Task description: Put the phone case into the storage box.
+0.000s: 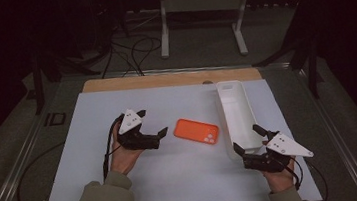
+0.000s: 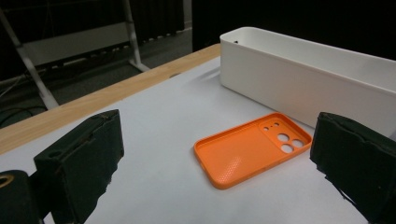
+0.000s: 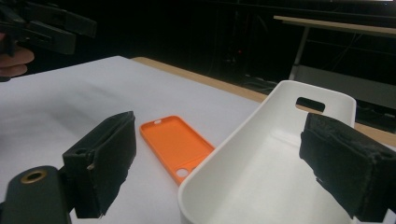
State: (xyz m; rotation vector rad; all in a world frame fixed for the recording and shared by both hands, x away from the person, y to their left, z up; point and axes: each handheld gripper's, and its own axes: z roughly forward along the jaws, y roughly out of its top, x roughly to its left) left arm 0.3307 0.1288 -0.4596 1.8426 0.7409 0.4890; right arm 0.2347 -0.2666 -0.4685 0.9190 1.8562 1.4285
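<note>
An orange phone case point(image 1: 197, 131) lies flat on the white table top point(image 1: 174, 176), hollow side up, its camera cutouts toward the right point(image 2: 252, 149) point(image 3: 175, 144). A long white tray point(image 1: 238, 117) stands just right of it, with nothing visible inside point(image 2: 303, 77) point(image 3: 266, 182). My left gripper point(image 1: 153, 126) hovers open a little left of the case, jaws pointing at it point(image 2: 215, 163). My right gripper point(image 1: 249, 138) is open at the tray's near end, its jaws straddling the tray's corner point(image 3: 219, 158).
A wooden strip point(image 1: 169, 79) runs along the table's far edge. Beyond it stand a white metal frame point(image 1: 203, 17) and loose cables point(image 1: 131, 50) on the floor. Bare table lies in front of and left of the case.
</note>
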